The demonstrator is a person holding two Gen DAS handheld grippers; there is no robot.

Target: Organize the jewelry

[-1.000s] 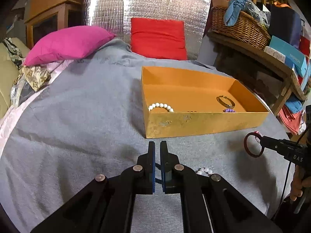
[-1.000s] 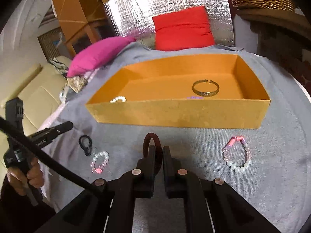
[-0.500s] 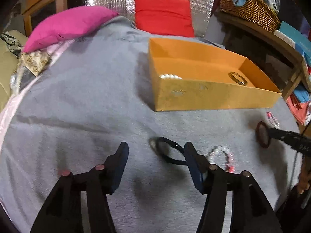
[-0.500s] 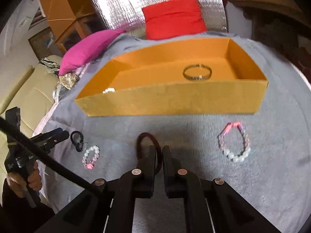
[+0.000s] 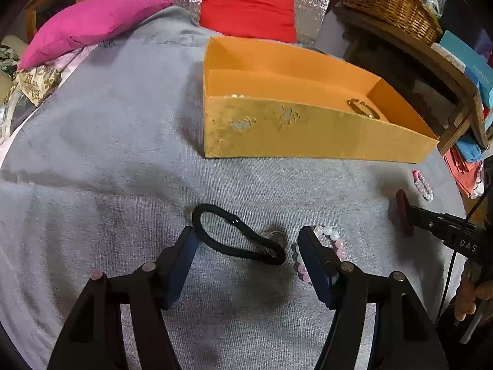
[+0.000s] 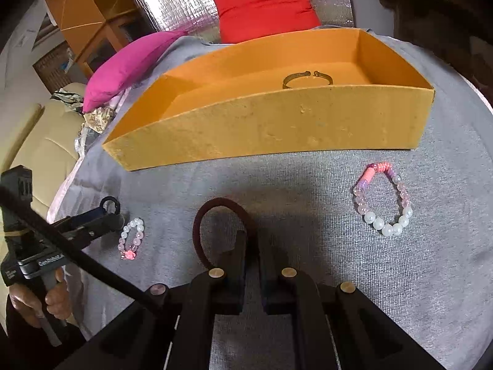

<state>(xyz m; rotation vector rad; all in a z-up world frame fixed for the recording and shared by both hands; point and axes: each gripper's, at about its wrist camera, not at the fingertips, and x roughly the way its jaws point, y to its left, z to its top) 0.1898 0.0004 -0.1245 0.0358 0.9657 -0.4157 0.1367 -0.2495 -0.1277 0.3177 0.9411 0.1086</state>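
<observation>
My left gripper (image 5: 246, 234) hangs low over the grey cloth and its jaws are opening. A black hair tie (image 5: 233, 219) lies flat on the cloth between them, touched by neither pad. A pink bead bracelet (image 5: 331, 236) rests by the right finger. My right gripper (image 6: 251, 237) is shut on a dark red ring (image 6: 200, 219), just above the cloth in front of the orange box (image 6: 277, 129). Inside the box lie a gold bangle (image 6: 308, 77) and a white bead bracelet (image 5: 235, 96). A pink and white bead bracelet (image 6: 379, 223) lies to the right.
A magenta pillow (image 5: 92, 21) and a red cushion (image 5: 246, 3) sit at the far edge of the cloth. A wicker basket (image 5: 391, 3) stands on a wooden shelf at the right. A person's hand (image 6: 37, 302) holds the left gripper's handle beside a cream sofa (image 6: 46, 141).
The left jaws have gone from shut to wide apart, and the black hair tie now lies on the cloth between them. Both grippers have sunk towards the cloth; the right still grips the dark red ring.
</observation>
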